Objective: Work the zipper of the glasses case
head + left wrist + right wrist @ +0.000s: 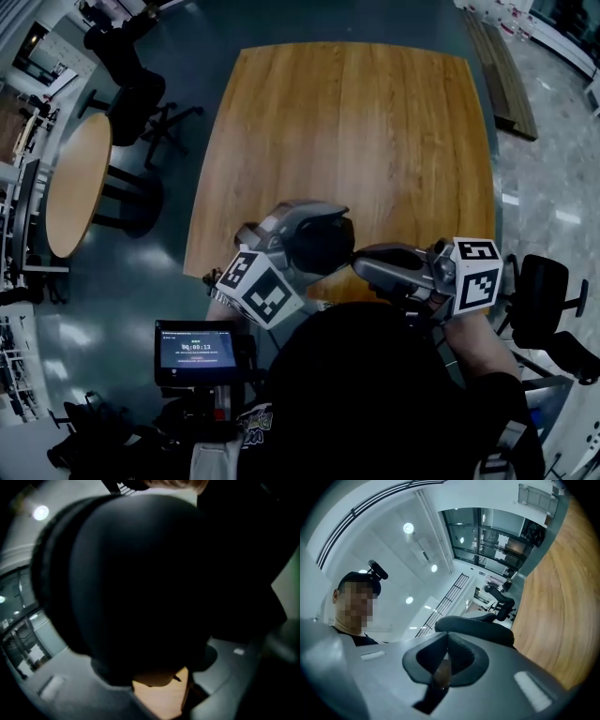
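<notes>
Wooden table (356, 122) lies ahead. At its near edge your left gripper (311, 228), tilted downward, clamps the black glasses case (323, 248) (1 dark mass filling its view); your right gripper (361, 261), jaws together, points at it.

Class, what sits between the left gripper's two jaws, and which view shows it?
The black glasses case fills the gap between the left gripper's jaws, seen in the left gripper view; a sliver of wooden table shows beyond it.
</notes>
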Tool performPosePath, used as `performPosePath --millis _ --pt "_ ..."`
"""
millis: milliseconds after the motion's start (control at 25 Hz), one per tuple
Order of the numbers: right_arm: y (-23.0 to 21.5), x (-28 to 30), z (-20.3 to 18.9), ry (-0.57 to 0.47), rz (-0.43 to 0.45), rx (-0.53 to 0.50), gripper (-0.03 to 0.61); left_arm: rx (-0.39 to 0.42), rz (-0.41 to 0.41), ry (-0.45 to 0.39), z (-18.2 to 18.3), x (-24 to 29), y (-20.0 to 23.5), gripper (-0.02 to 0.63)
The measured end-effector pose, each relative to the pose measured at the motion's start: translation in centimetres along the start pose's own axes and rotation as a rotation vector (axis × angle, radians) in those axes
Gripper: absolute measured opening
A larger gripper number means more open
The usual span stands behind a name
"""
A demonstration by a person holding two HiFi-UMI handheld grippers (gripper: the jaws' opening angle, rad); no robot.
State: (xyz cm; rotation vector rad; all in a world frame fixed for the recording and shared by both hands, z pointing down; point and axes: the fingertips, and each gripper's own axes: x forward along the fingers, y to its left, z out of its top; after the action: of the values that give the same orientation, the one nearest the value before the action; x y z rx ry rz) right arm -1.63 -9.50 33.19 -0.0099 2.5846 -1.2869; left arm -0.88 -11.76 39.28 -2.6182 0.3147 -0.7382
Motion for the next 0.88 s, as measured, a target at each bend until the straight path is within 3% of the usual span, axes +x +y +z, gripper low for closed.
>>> performPosePath --millis 160,440,600,720,880 --pt "-1.7 -0.2 -0.4 0.0 -0.118 0.004 0.006 0.085 0.074 0.206 -3.6 0.9 0.7 0.296" --pt "-3.5 -0.3 -1.2 0.011 -0.281 -0.078 0.006 0.361 0.255 0.551 -7.7 0.2 3.4 0.296" --pt "-3.6 0.1 -1.2 0.013 -0.345 -0.147 0.008 0.411 0.292 0.645 -9.0 -0.2 4.3 0.296" --pt "-3.0 1.0 -2.0 0.073 -0.342 -0.204 0.006 0.522 0.275 0.745 -10.2 -0.2 4.3 0.296" --pt "-3.4 2.4 -2.7 0.122 -0.365 -0.23 0.008 0.606 0.237 0.774 -10.9 0.4 3.7 0.296"
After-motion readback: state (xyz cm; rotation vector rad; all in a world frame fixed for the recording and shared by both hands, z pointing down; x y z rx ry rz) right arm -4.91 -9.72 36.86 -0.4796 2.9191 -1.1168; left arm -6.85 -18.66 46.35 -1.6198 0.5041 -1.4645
